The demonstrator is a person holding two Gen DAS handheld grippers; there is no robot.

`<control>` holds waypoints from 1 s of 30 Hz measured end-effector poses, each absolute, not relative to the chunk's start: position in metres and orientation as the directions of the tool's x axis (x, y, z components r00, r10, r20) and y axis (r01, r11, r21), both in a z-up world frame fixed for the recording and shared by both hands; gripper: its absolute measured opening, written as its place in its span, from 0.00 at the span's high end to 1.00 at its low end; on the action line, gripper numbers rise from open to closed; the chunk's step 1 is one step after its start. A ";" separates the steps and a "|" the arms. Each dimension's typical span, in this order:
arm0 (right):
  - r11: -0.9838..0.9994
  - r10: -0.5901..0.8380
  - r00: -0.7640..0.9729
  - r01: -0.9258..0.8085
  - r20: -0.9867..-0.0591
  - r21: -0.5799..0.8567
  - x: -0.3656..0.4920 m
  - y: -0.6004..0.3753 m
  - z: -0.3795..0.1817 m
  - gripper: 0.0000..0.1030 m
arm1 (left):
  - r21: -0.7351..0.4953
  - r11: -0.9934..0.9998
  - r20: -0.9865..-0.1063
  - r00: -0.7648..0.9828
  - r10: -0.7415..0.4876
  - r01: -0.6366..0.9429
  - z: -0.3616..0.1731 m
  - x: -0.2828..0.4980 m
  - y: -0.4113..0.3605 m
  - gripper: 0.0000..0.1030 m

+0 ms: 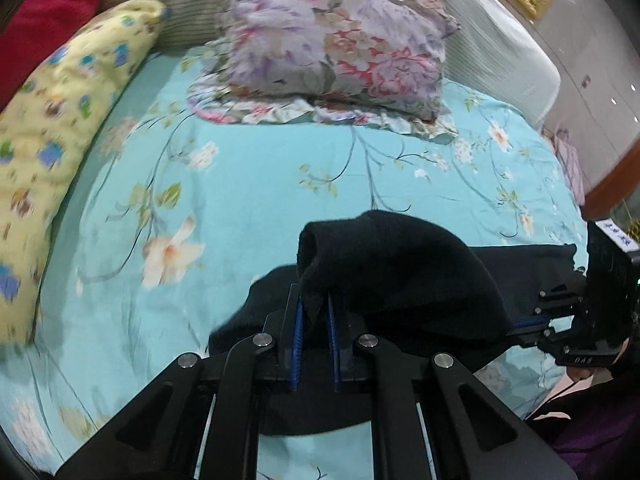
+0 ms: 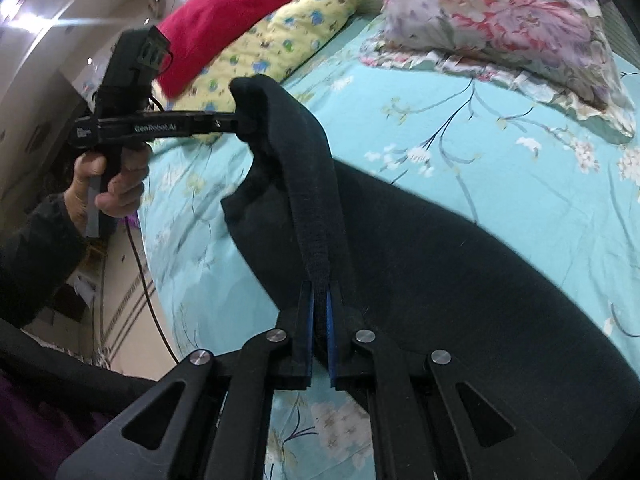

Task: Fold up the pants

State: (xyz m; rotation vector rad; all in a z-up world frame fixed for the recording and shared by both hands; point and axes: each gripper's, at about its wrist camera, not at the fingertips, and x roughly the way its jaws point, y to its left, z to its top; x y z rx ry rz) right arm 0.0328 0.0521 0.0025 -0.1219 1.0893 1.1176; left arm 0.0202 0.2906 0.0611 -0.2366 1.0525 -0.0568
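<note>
A bed [image 1: 280, 184] under a turquoise flowered sheet carries a flowered pillow [image 1: 340, 48], a yellow bolster [image 1: 72, 92] and a red cushion [image 2: 232, 20]. Black pants [image 2: 440, 264] lie on the near part of the sheet, one edge lifted. The right gripper [image 2: 320, 304] is clamped on a ribbed band, probably the waistband. The left gripper [image 1: 314, 300] pinches a raised fold of the pants.

Black pants [image 2: 420, 248] on a turquoise floral bedsheet [image 1: 280, 184]
At the bed's head, a pink-and-lilac floral pillow [image 1: 336, 44]; along its edge, a yellow patterned pillow [image 1: 60, 104] and a red cushion [image 1: 44, 20].
</note>
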 end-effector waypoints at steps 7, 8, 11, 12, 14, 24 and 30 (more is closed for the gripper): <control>0.472 0.622 -0.015 -0.790 -0.783 0.390 0.016 0.066 -0.020 0.94 | -0.253 0.954 -0.841 0.525 -0.134 -0.161 0.040 -0.011 0.301 0.90; 0.474 0.616 -0.018 -0.791 -0.788 0.388 0.014 0.067 -0.023 0.94 | -0.254 0.952 -0.842 0.523 -0.131 -0.170 0.037 -0.014 0.302 0.90; 0.473 0.606 -0.026 -0.792 -0.795 0.387 0.011 0.070 -0.029 0.94 | -0.251 0.946 -0.850 0.515 -0.115 -0.203 0.026 -0.023 0.305 0.89; 0.472 0.602 -0.029 -0.792 -0.798 0.386 0.010 0.071 -0.030 0.94 | -0.253 0.944 -0.850 0.514 -0.112 -0.213 0.023 -0.026 0.307 0.88; 0.473 0.592 -0.038 -0.792 -0.805 0.386 0.010 0.074 -0.034 0.94 | -0.244 0.935 -0.858 0.507 -0.085 -0.257 0.016 -0.033 0.310 0.87; 0.494 0.588 -0.080 -0.752 -0.805 0.436 0.012 0.079 -0.042 0.82 | -0.274 0.868 -0.868 0.495 -0.038 -0.415 0.011 -0.070 0.331 0.86; 0.458 0.623 -0.114 -0.749 -0.774 0.479 0.007 0.083 -0.034 0.80 | -0.342 0.816 -0.855 0.514 -0.065 -0.466 0.022 -0.087 0.329 0.67</control>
